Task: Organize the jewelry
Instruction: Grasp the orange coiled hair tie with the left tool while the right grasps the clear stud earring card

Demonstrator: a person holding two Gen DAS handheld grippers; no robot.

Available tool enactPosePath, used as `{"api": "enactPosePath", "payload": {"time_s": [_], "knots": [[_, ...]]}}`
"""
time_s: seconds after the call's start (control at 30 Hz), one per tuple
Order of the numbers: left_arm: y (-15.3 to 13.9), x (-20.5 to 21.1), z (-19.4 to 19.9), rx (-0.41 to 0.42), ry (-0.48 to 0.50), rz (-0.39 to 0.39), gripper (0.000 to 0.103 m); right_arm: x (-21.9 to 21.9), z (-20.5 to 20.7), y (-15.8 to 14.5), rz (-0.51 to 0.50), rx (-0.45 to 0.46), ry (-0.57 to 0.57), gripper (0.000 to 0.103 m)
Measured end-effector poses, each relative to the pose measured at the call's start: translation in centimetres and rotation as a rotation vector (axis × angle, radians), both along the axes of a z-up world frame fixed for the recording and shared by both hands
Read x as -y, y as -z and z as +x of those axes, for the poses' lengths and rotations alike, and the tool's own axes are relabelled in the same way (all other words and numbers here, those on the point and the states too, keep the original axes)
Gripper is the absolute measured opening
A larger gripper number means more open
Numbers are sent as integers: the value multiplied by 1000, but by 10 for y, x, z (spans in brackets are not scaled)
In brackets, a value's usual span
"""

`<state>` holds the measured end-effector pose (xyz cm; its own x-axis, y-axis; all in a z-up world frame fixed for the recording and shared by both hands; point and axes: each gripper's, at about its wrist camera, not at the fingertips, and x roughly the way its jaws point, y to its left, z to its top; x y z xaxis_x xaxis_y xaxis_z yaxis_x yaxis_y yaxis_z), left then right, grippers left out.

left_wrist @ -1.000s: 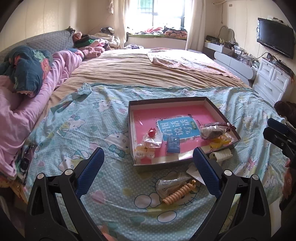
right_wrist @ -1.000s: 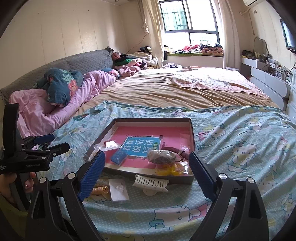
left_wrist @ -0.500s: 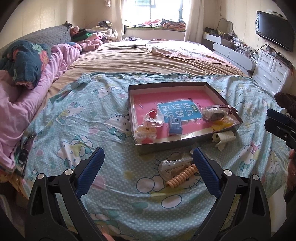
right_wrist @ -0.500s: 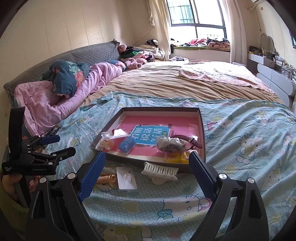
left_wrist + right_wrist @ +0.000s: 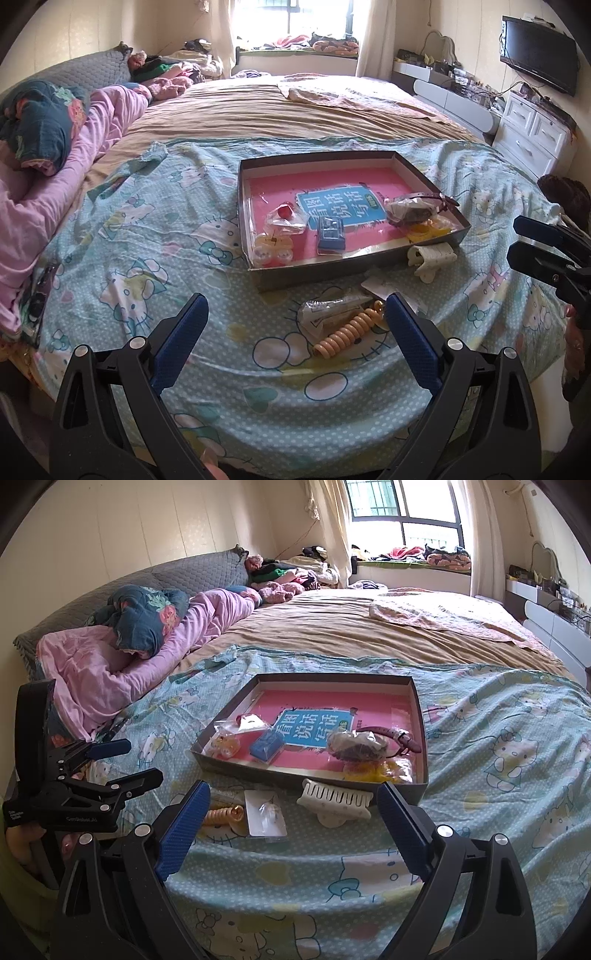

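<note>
- Both grippers, left gripper (image 5: 295, 328) and right gripper (image 5: 291, 812), are held spread, empty.
- The white hair claw (image 5: 334, 799), just ahead of the right gripper, is best straddled squarely before squeezing.

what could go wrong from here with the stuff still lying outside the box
1. The clear plastic packet with a tiny piece inside lies flat on the soft cartoon-cat bedsheet; a claw pad may pinch cloth instead of it.
2. The orange coiled hair tie partly overlaps another clear wrapper, so both might lift together.
3. The cream hair claw clip sits against the shallow dark cardboard box; grabbing it could shove the box.
</note>
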<state>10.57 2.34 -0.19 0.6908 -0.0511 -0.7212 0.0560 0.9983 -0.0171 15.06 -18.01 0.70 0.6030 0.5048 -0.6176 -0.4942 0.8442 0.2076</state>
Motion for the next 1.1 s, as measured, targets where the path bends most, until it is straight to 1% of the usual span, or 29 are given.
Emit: {"api": "enactPosePath", "payload": {"time_s": [0.33, 0.4, 0.5, 0.53, 0.6, 0.63, 0.77, 0.8, 0.83, 0.9, 0.93, 1.0, 1.1], "knots": [[9, 2, -2, -25, 8, -12, 88, -4, -3, 6, -3, -20, -21, 91], [11, 3, -2, -31, 11, -14, 84, -5, -3, 8, -3, -24, -24, 91], [15, 3, -2, -43, 16, -17, 82, -6, -3, 12, -6, -33, -28, 91], [16, 4, -2, -47, 19, -18, 81, -6, -3, 13, -6, -38, -30, 91], [21, 5, -2, -63, 28, -25, 74, -7, -2, 17, -8, -48, -35, 91], [23, 5, -1, -71, 33, -30, 73, -7, -2, 18, -10, -51, -36, 91], [36, 8, 1, -115, 60, -48, 60, -9, 2, 27, -13, -75, -43, 90], [38, 9, 1, -124, 65, -50, 56, -10, 3, 30, -13, -85, -44, 89], [41, 10, 1, -133, 70, -52, 55, -10, 4, 33, -12, -93, -46, 88], [46, 13, 2, -149, 86, -55, 52, -11, 7, 39, -13, -115, -52, 81], [48, 15, 3, -155, 92, -56, 50, -13, 9, 41, -11, -125, -55, 80], [53, 17, 5, -167, 107, -61, 43, -15, 12, 47, -11, -146, -63, 73], [59, 18, 8, -177, 114, -70, 42, -21, 16, 58, -20, -176, -82, 68]]}}
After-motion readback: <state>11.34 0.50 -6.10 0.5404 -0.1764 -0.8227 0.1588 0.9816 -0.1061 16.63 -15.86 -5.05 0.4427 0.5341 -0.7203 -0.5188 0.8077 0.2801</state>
